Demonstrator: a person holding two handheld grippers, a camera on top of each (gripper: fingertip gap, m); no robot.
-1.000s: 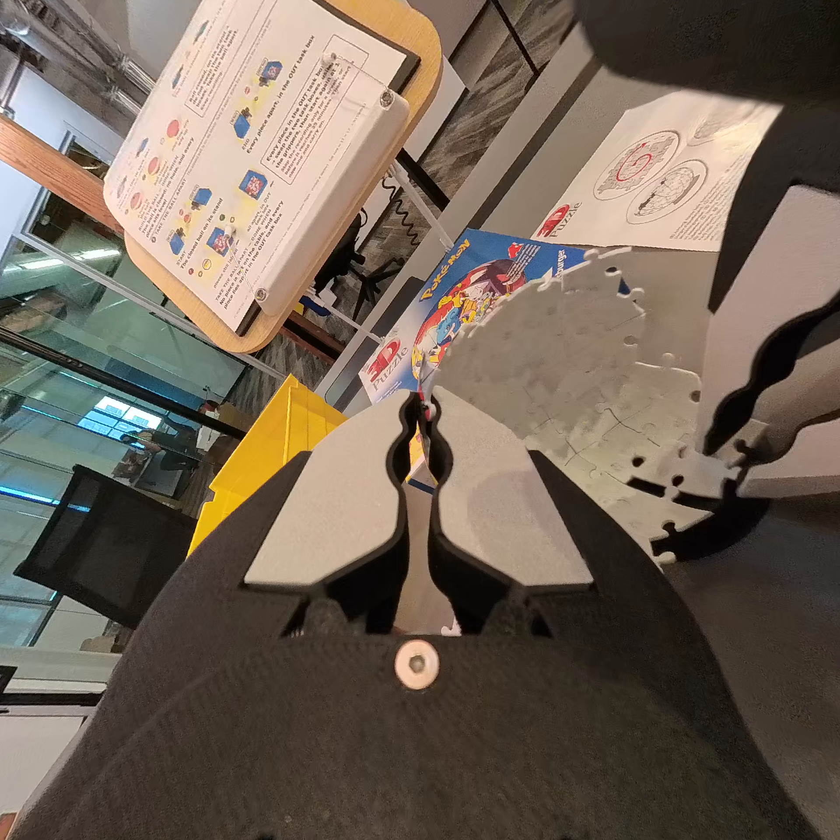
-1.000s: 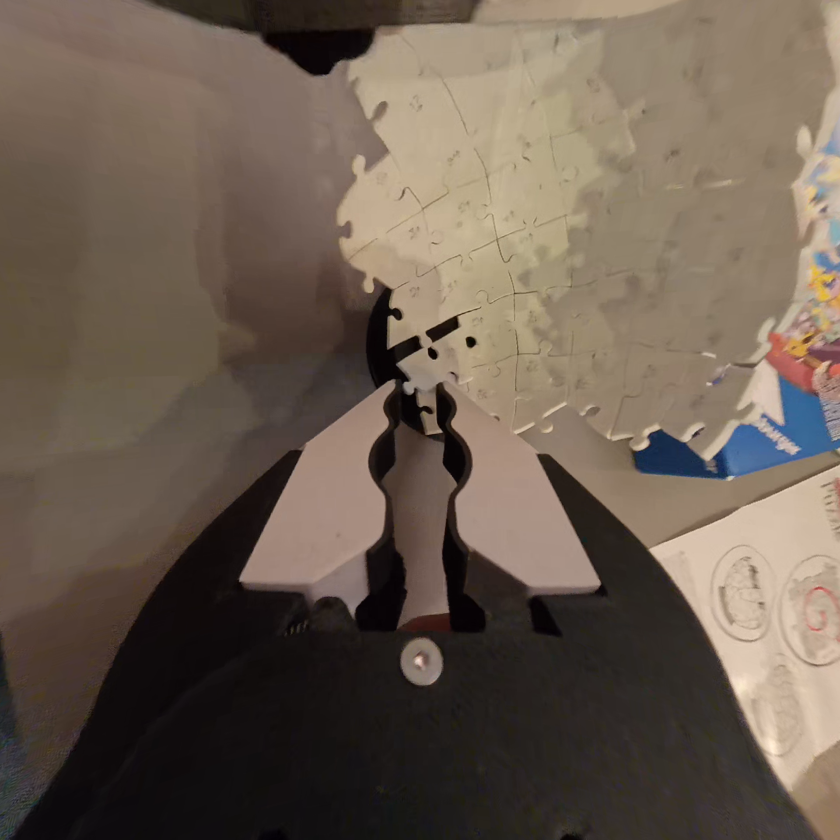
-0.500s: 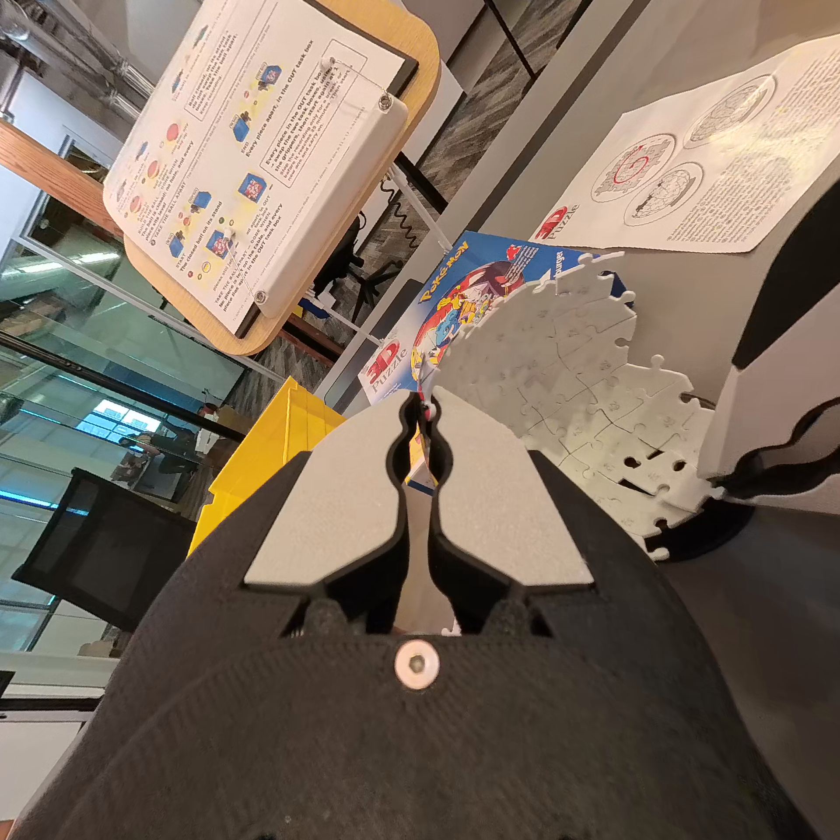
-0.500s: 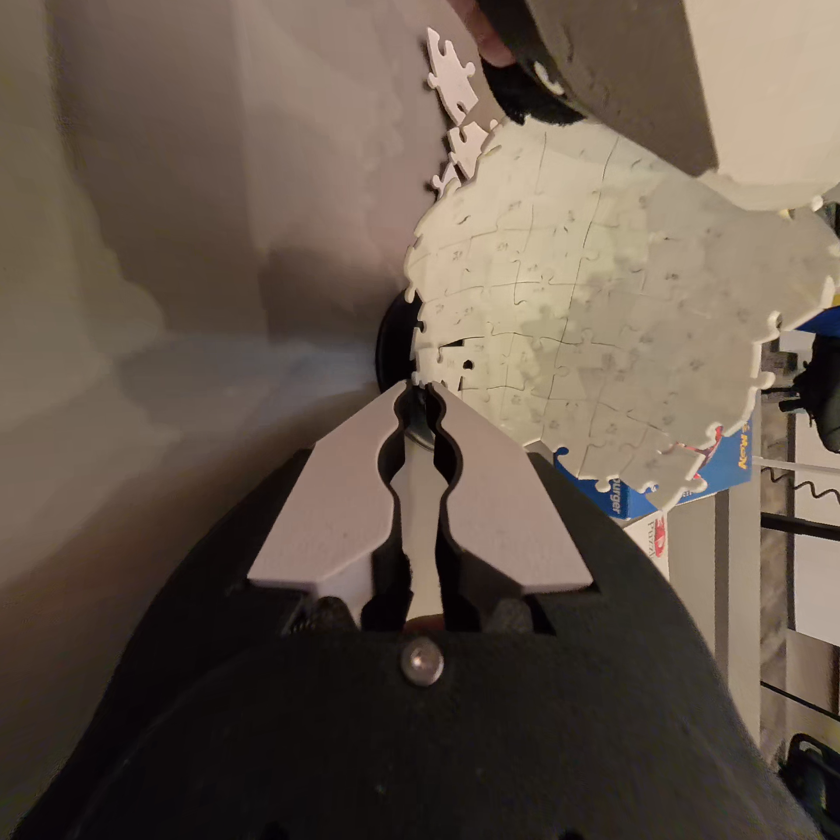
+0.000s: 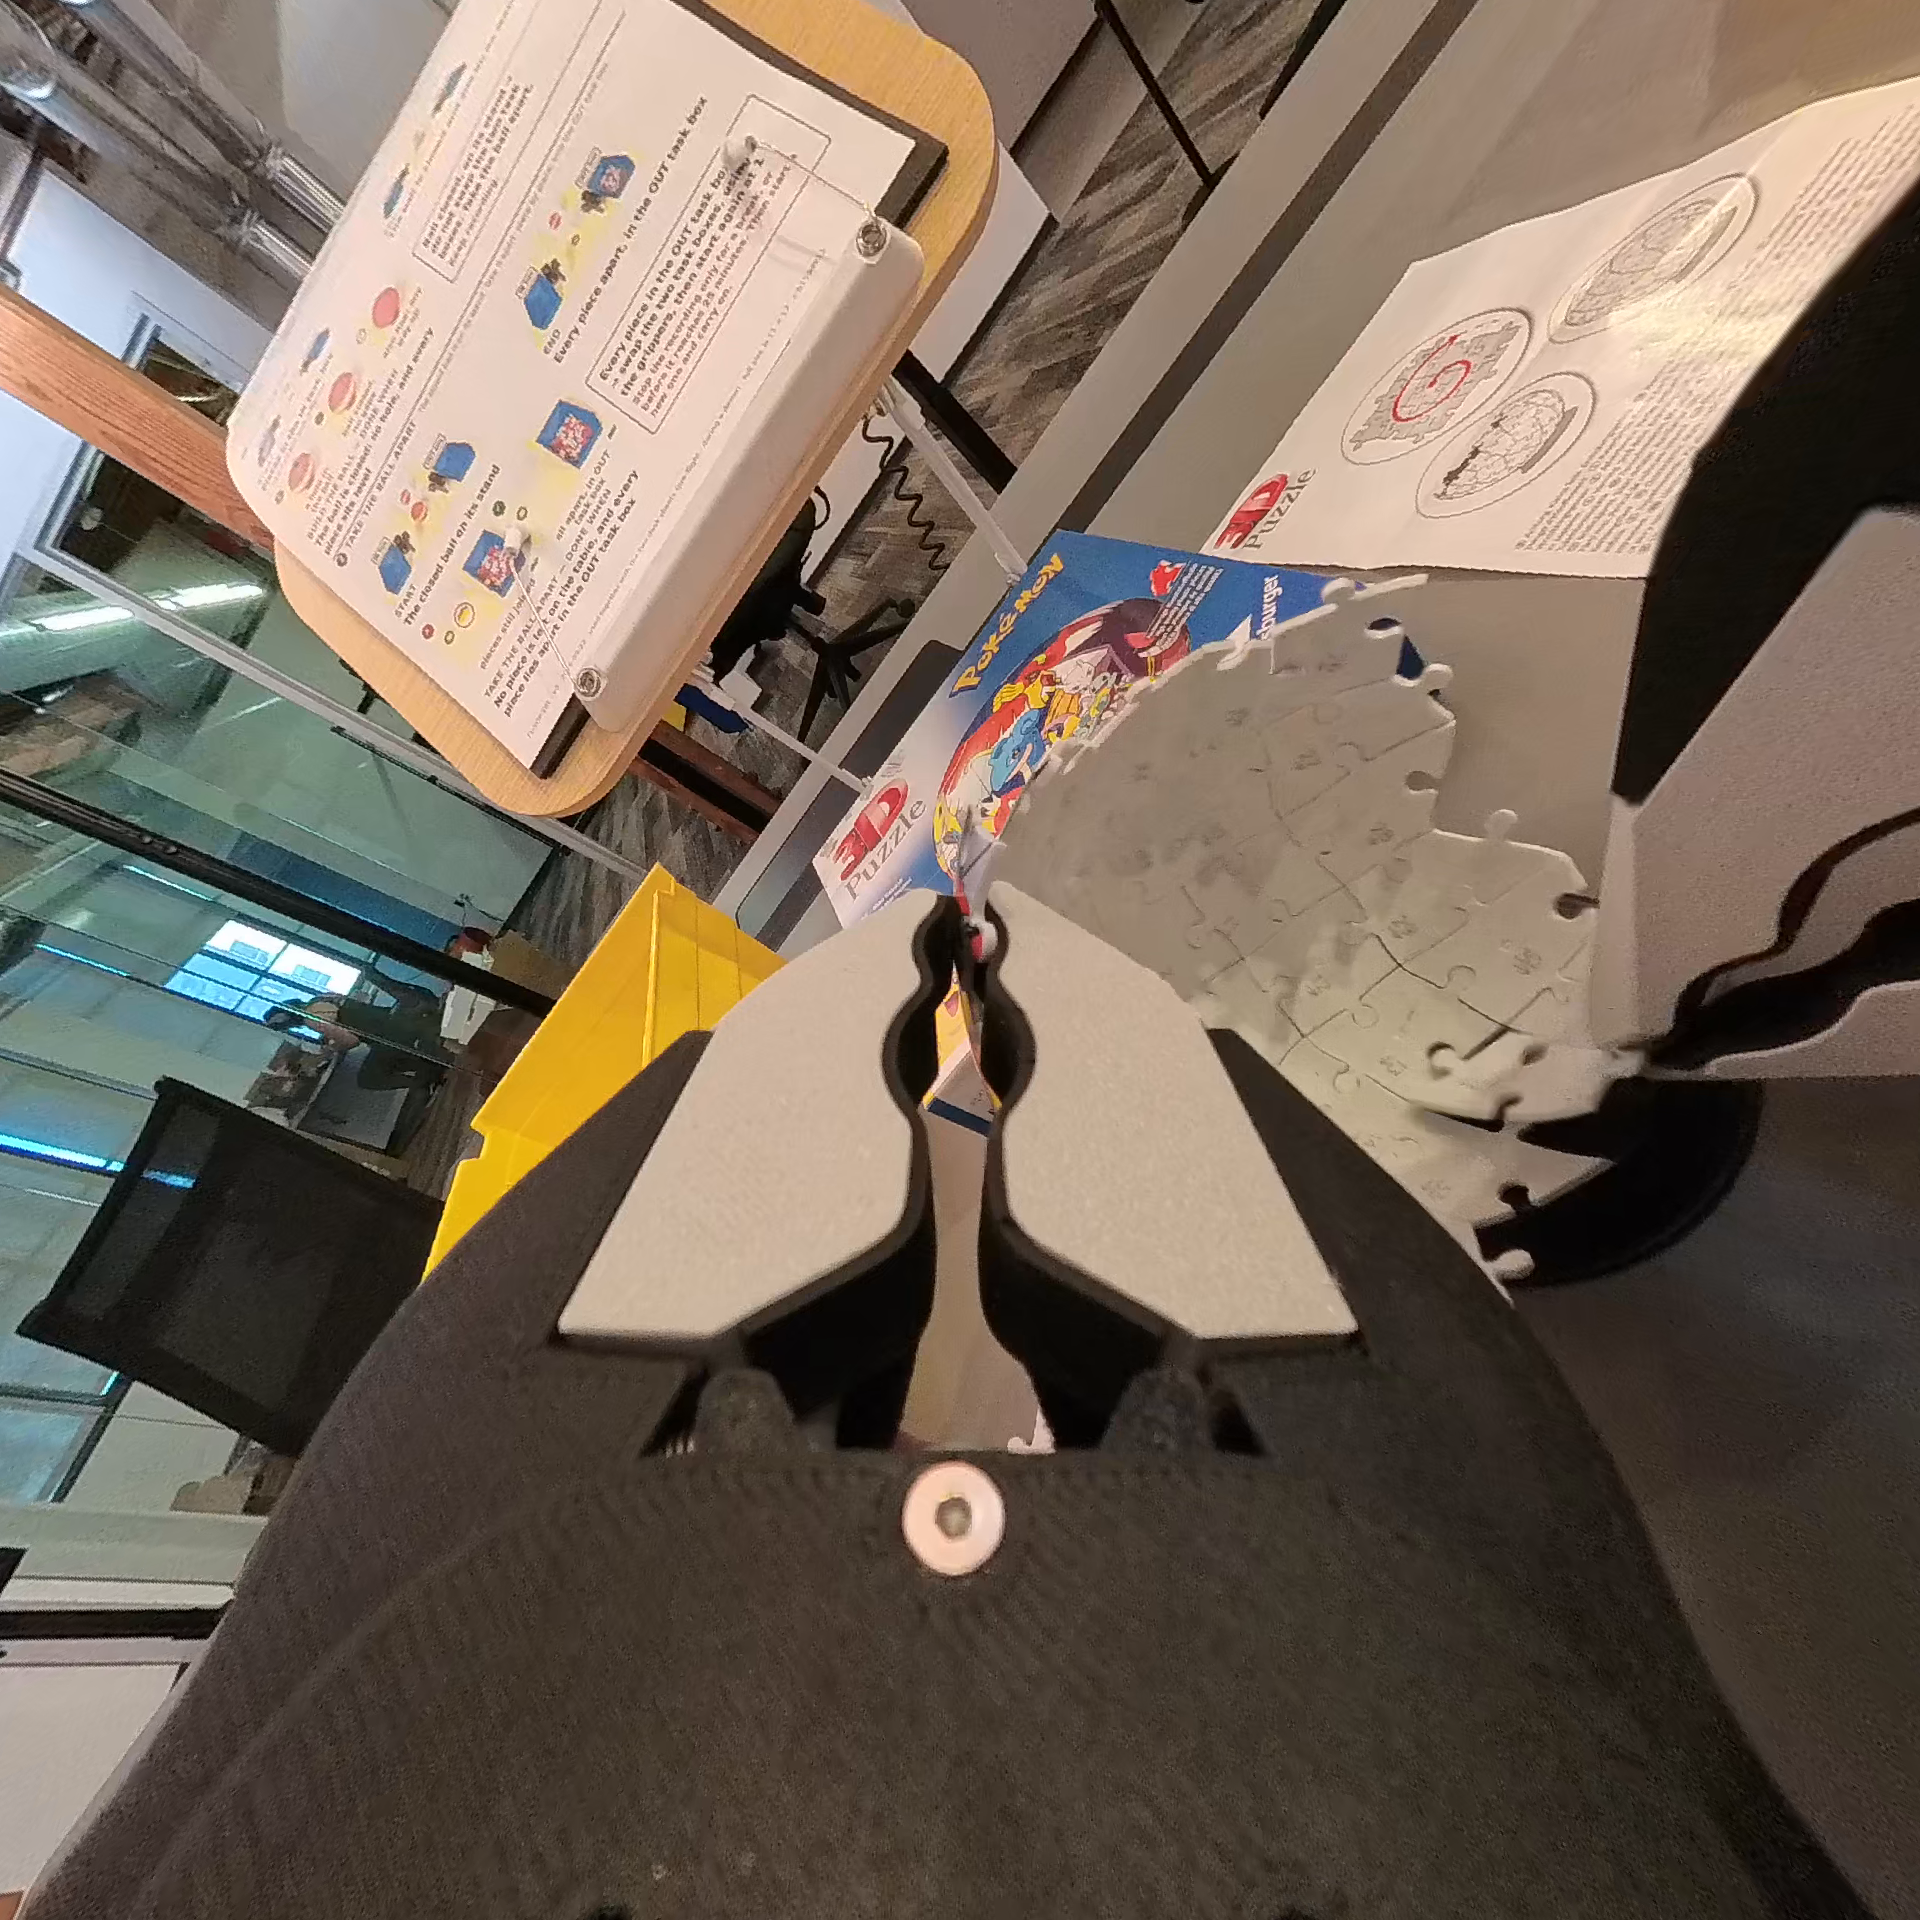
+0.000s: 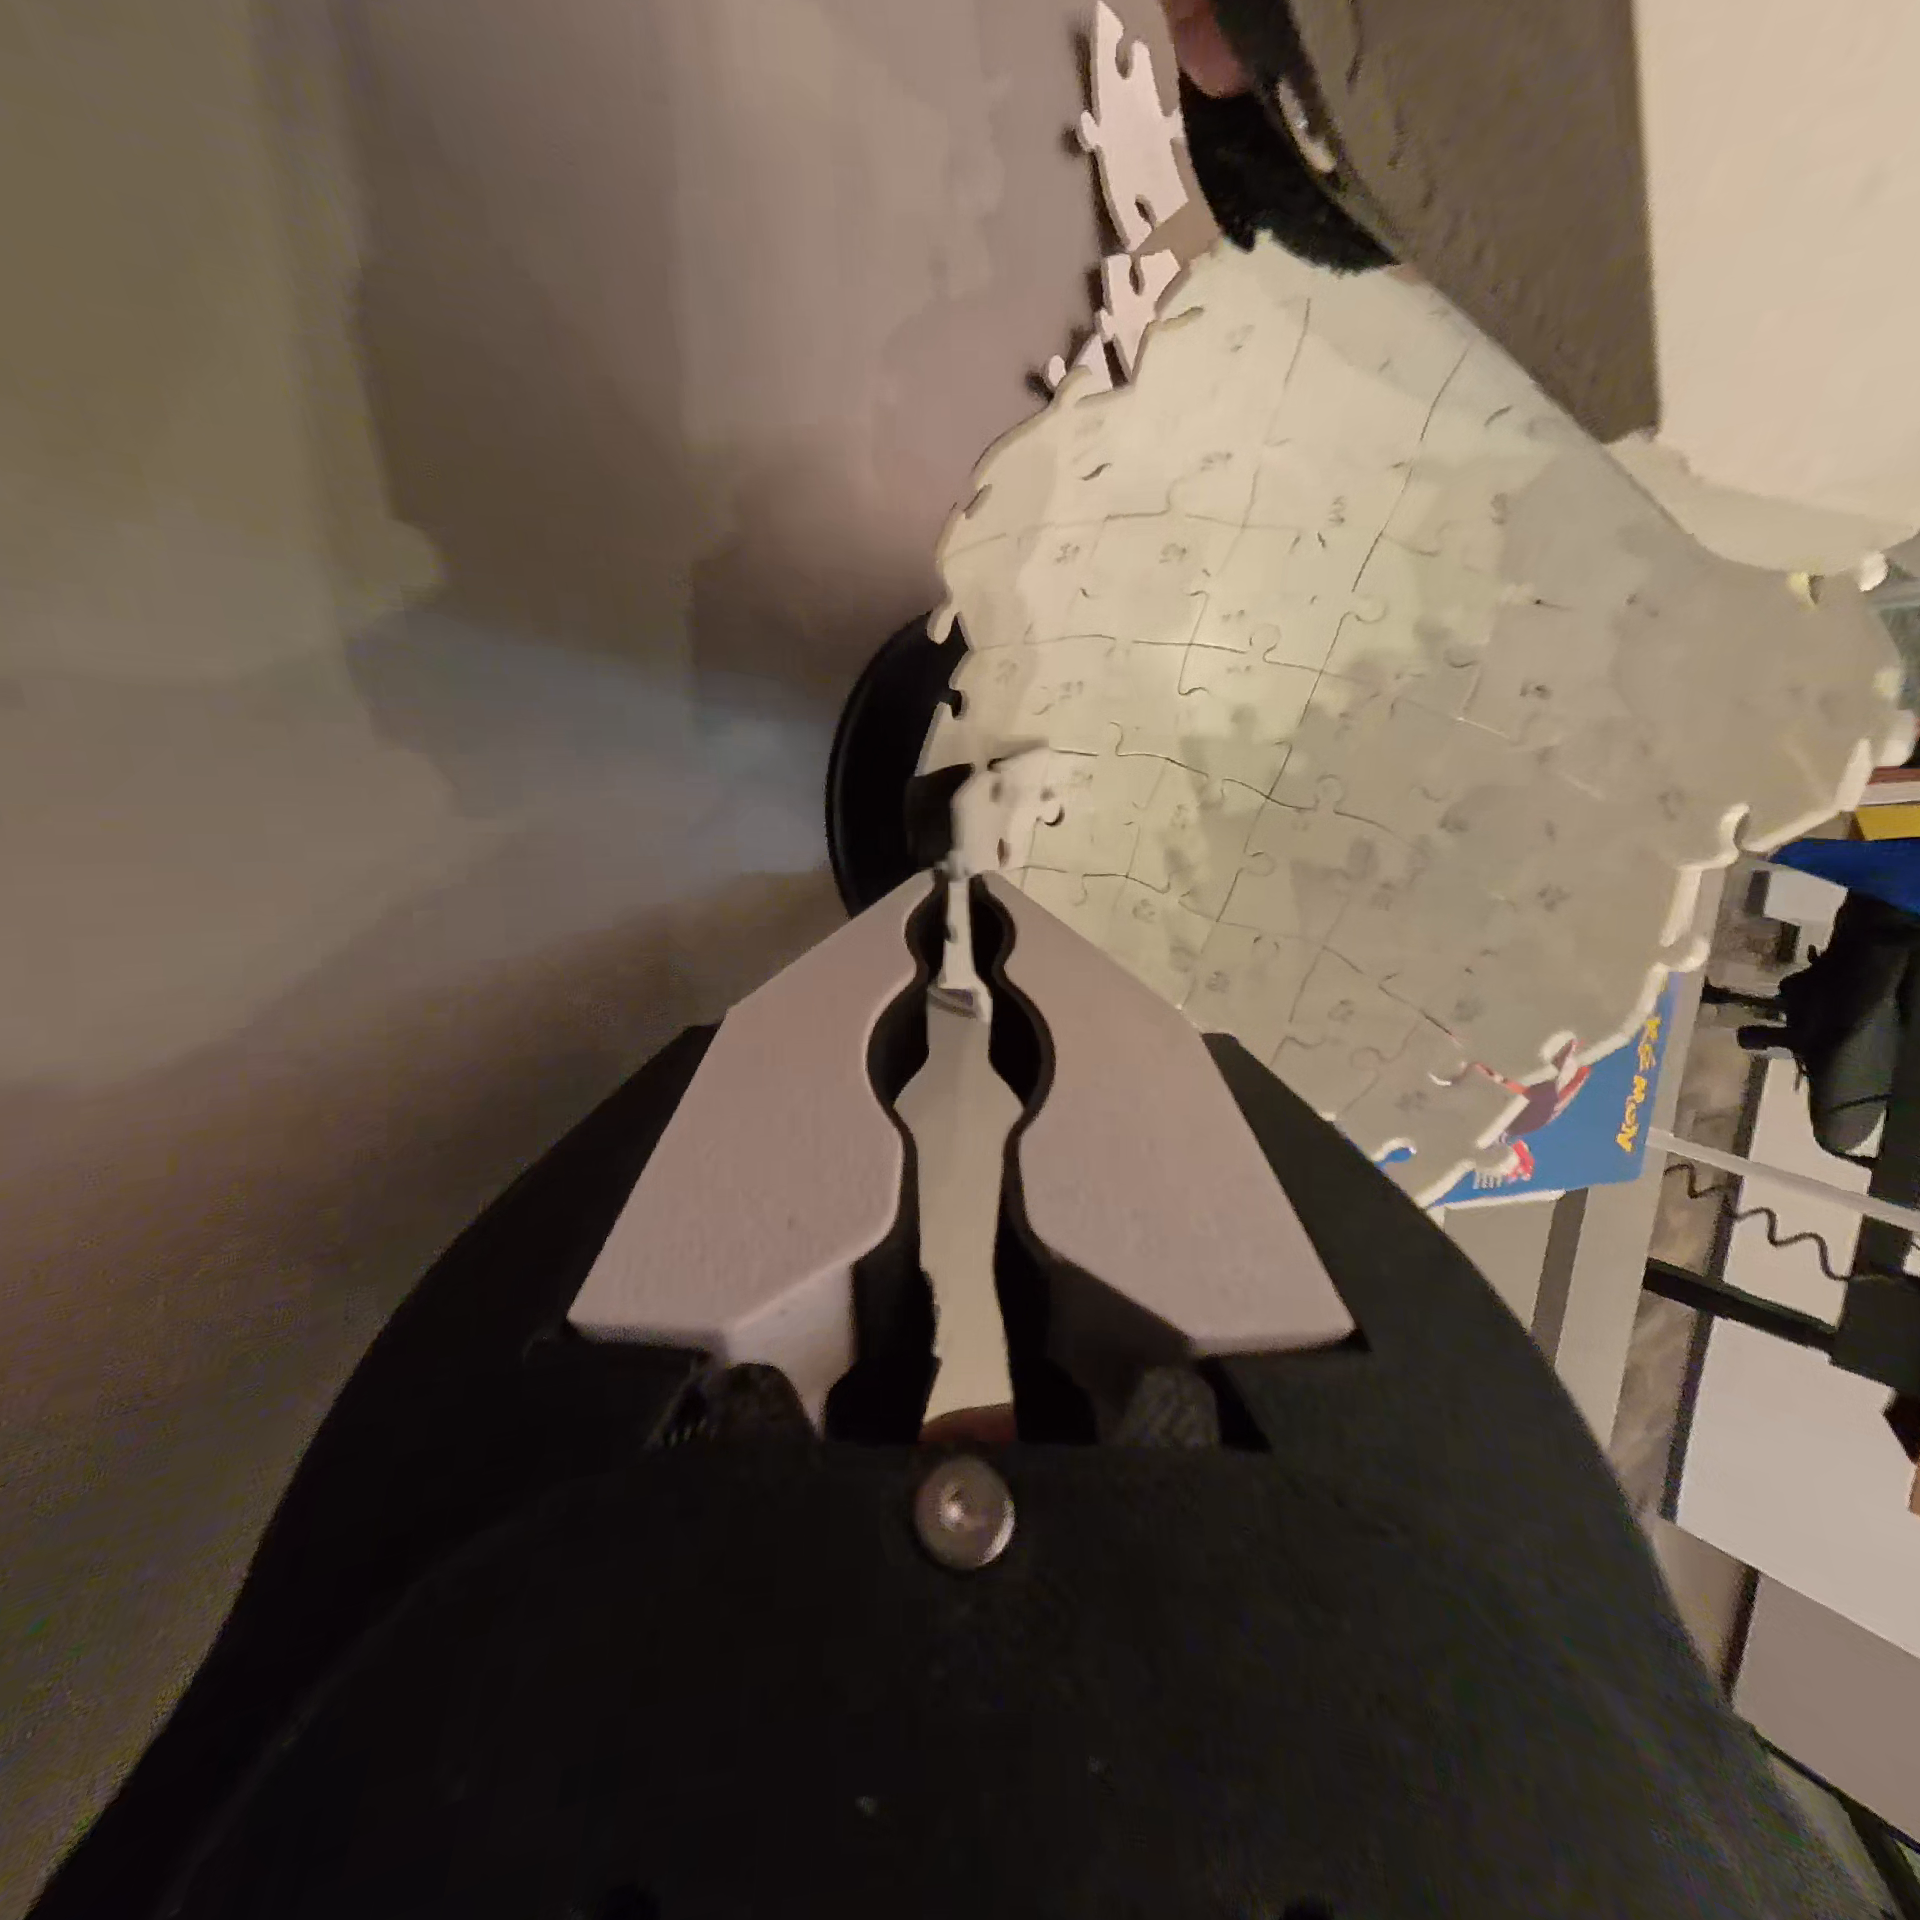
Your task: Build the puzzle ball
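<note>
The partly built puzzle ball [image 5: 1299,883] is a curved grey-white shell, open side facing me, resting on a black ring stand [image 5: 1621,1205]. My left gripper [image 5: 961,925] is shut on the shell's upper rim. My right gripper [image 6: 961,904] is shut on a single puzzle piece [image 6: 971,821], which is blurred. It holds the piece against a gap in the shell's [image 6: 1351,727] lower edge, just over the stand [image 6: 878,769]. The right gripper also shows in the left wrist view [image 5: 1662,1049]. The left gripper also shows at the top of the right wrist view [image 6: 1455,156].
The blue puzzle box [image 5: 1039,707] lies behind the shell, with a printed instruction sheet [image 5: 1558,364] beside it on the grey table. A yellow bin [image 5: 623,1039] and a tilted instruction board [image 5: 582,364] stand beyond the table edge. Some white pieces [image 6: 1127,135] stick out at the shell's rim. The gap from one gripper's tips to the other's is roughly 12 cm.
The right gripper has swung round with its piece, from above the shell to its lower edge by the stand. The left gripper has kept its hold on the rim.
</note>
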